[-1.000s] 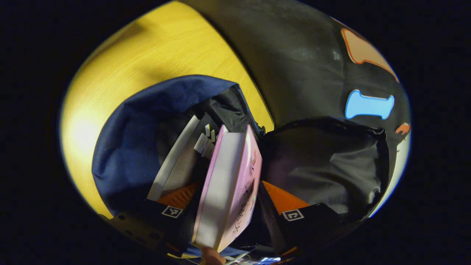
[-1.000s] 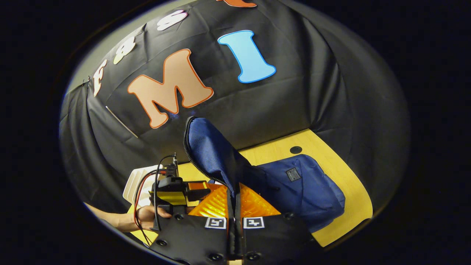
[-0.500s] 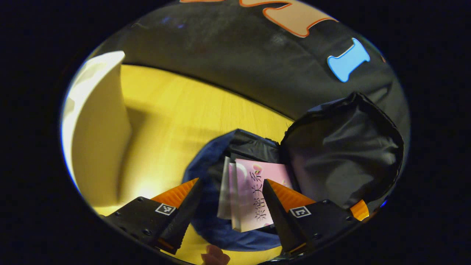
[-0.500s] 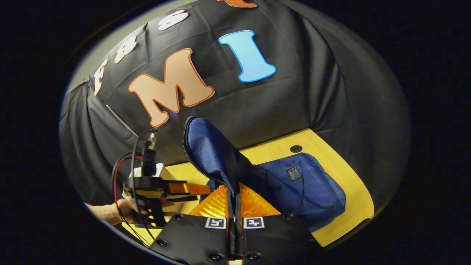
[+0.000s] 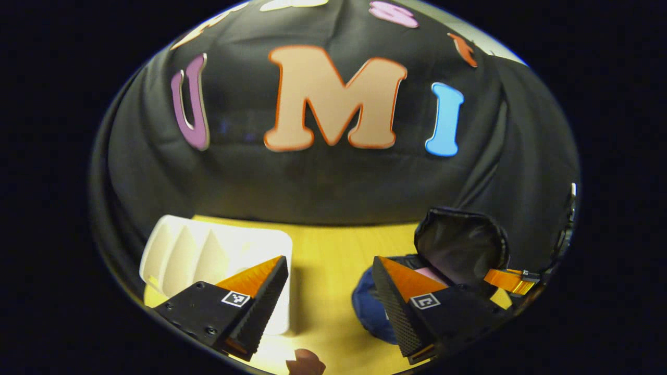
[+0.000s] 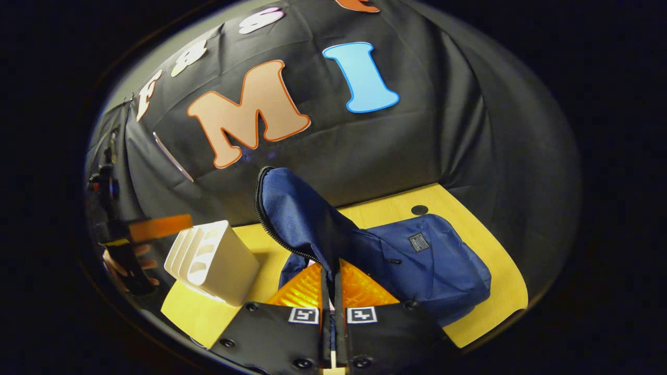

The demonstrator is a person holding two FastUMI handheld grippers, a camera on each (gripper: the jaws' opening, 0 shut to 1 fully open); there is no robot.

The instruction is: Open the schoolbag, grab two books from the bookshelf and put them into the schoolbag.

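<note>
On the yellow wooden tabletop (image 6: 484,291) we've got the dark blue fabric schoolbag (image 6: 427,265) lying open, its flap (image 6: 297,219) lifted up. Our right gripper (image 6: 332,291) has its fingers pinched together on the flap's zipper edge, holding it high. Our left gripper (image 5: 328,291) hangs wide open with nothing between its fingers, above the bare table between the white plastic slotted bookshelf (image 5: 208,250) and the bag (image 5: 375,307). From the left gripper view we can peek a pink book (image 5: 430,273) inside the bag's black-lined opening (image 5: 461,245). Over in the right gripper view, the bookshelf (image 6: 213,260) stands just left of the bag, slots looking bare.
</note>
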